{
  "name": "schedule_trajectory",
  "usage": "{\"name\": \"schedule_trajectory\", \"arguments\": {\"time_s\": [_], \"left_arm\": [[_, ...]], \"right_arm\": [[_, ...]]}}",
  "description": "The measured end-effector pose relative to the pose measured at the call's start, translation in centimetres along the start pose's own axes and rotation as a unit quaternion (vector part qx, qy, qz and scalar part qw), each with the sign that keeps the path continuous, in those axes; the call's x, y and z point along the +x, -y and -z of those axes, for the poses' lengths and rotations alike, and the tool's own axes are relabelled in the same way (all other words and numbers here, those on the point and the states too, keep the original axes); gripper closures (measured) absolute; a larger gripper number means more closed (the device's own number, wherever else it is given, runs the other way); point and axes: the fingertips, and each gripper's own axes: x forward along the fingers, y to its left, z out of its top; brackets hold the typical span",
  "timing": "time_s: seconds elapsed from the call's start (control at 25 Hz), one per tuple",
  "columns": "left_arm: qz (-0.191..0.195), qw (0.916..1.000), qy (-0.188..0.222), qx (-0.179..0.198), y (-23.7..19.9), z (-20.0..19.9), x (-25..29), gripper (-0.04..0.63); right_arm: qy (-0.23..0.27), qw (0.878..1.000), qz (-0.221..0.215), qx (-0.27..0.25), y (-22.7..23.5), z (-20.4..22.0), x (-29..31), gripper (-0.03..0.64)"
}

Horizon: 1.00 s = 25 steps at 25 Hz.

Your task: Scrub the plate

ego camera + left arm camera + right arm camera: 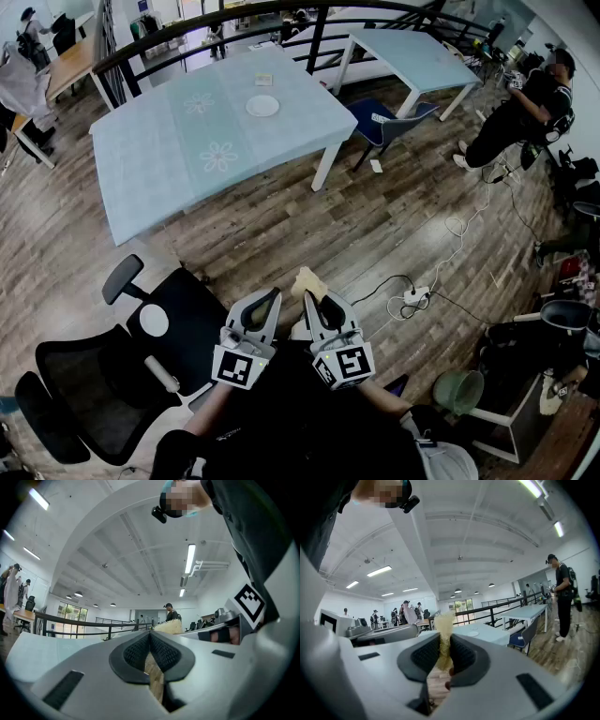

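A white plate (262, 106) lies on the far table with the light blue cloth (178, 159), and it also shows small in the right gripper view as a plate (473, 633). Both grippers are held close to my body, far from that table. My right gripper (312, 298) is shut on a yellowish scrubber (307, 279), whose tuft sticks up past the pads as the scrubber (443, 625). My left gripper (272, 296) sits beside it, shut with nothing between its pads (161, 652). The scrubber (168, 627) peeks over the left jaws.
A black office chair (103, 375) stands at my lower left. A blue chair (384, 122) is by the table's right end, with a second table (408, 52) behind. A power strip (413, 298) with cables and a green bucket (457, 389) lie on the wooden floor. A person (525, 103) is at the right.
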Motion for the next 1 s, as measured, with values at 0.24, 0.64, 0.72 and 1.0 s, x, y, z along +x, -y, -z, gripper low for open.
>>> {"name": "schedule_trajectory", "arguments": {"time_s": [0.24,0.64,0.72,1.0], "left_arm": [[0.019,0.9998,-0.009,-0.004,1.2,0.4,-0.1,0.582],[0.026,0.9997,0.0,0.001,0.7,0.0,-0.4,0.581],[0.022,0.9998,-0.001,0.002,0.6,0.1,-0.3,0.582],[0.003,0.9999,-0.006,0.009,0.1,0.8,0.4,0.582]], "right_arm": [[0.008,1.0,0.006,-0.007,0.2,0.0,-0.6,0.56],[0.008,1.0,0.017,-0.012,-0.2,-0.3,-0.3,0.56],[0.007,1.0,0.012,-0.011,-0.1,0.0,-0.2,0.56],[0.011,1.0,-0.006,0.005,0.8,0.2,0.9,0.559]]}}
